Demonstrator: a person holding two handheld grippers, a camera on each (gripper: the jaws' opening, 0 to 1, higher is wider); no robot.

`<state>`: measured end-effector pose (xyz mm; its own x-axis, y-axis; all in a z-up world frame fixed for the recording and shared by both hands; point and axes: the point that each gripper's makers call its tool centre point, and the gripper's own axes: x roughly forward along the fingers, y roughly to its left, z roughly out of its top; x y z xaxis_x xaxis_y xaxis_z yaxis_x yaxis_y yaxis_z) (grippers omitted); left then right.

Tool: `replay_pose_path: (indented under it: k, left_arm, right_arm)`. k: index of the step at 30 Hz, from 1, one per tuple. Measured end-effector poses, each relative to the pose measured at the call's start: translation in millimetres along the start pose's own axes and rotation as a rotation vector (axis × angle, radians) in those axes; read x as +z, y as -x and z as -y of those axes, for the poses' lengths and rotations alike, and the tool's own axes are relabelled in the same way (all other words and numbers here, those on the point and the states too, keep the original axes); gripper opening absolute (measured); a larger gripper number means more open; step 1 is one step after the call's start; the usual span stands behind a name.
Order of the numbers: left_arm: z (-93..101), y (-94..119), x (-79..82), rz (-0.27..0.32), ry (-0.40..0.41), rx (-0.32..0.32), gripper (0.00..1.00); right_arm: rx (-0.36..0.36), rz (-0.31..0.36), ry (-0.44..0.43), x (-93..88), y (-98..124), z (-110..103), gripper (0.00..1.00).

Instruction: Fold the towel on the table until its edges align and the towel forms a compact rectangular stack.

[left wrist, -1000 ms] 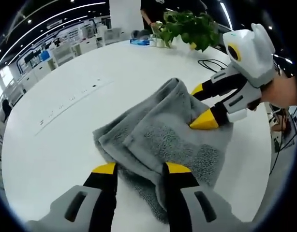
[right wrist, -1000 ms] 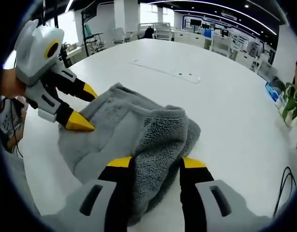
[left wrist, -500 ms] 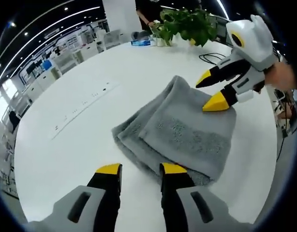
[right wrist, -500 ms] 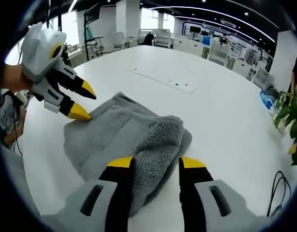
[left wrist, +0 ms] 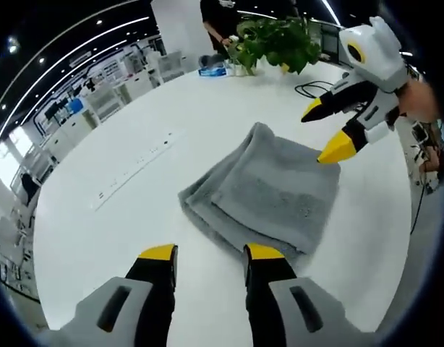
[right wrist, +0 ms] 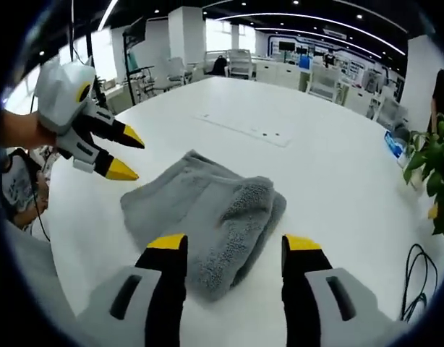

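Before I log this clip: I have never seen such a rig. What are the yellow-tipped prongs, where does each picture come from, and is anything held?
No robot here: a person carries a hand-held gripper in each hand, each with a camera looking along its two yellow-tipped jaws. In the left gripper view, the left hand-held gripper rises from the bottom and the right hand-held gripper enters from the right. The right gripper view mirrors this: its own gripper is below, the other at the left. Both are open and hold nothing. A folded grey towel lies on the white table, apart from all jaws. A potted plant stands at the table's far edge.
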<state>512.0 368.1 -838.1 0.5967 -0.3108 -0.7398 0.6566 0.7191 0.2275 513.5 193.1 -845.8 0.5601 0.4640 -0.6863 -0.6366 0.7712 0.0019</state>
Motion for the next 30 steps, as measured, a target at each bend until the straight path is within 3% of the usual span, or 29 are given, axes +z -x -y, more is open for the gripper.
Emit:
replay_pose_path:
  k: [3,5,10,14,22,30]
  left_arm:
    - [-0.4,10,7.3,0.043,-0.014,0.029,0.62]
    - [1.2,17,9.6,0.055,-0.007,0.039,0.69]
    - [7.0,35,18.7,0.104,-0.011,0.049,0.72]
    - [17.2,46,22.1,0.131,-0.012,0.044,0.74]
    - [29.1,61,17.1,0.171,0.026,0.056,0.84]
    - [39.0,79,10.7,0.221,0.093,0.083,0.9]
  right_arm:
    - [0.021,0.021,0.011,2.4,11,-7,0.56]
    - [0.024,0.028,0.02,3.0,18,-11,0.59]
    - [0.014,0.061,0.041,1.2,34,-18,0.66]
    - [0.004,0.085,0.004,-2.7,45,-25,0.71]
    - [-0.015,0.126,-0.032,-13.2,63,-43,0.77]
    - [-0.017,0.144,0.003,-19.8,73,-52,0.83]
